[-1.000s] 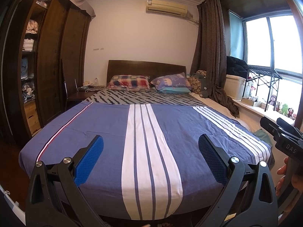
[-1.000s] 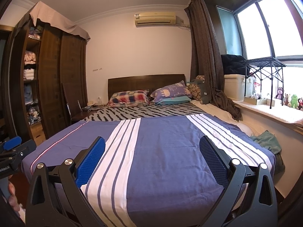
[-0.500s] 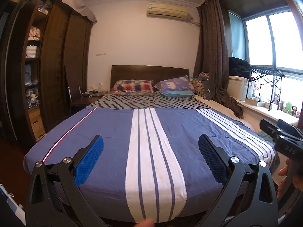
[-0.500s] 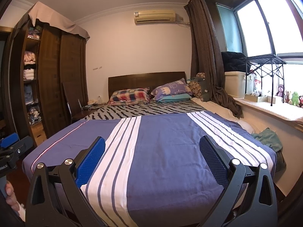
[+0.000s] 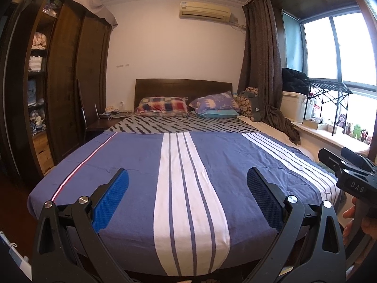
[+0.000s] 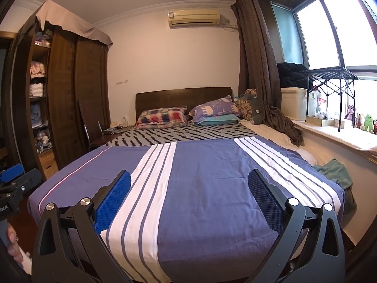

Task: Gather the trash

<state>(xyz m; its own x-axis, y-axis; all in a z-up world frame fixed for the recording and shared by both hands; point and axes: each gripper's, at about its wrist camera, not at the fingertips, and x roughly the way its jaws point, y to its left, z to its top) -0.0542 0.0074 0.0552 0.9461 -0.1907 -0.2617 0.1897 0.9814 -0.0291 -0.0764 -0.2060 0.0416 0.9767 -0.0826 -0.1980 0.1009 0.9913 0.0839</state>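
Evenly held over the foot of the dark-wood-framed bed (image 5: 183, 89): left hand-held gripper (image 5: 187, 172) and right hand-held gripper (image 6: 188, 174), side by side, both spread wide, blue pads (image 5: 110, 202) clasping nothing. Faced a blue blanket with white stripes (image 5: 132, 165), smooth across the mattress. Noted a crumpled green cloth (image 6: 334, 172) just beside the bed's window-side edge. Could not tell any trash apart in either view.

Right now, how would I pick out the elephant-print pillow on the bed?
Start at the bed's dark wooden headboard. Two pillows lean against it; the elephant-print pillow is the window-side one, purple with pale elephants, resting on a teal pillow, unlike the red-and-blue plaid pillow beside it.
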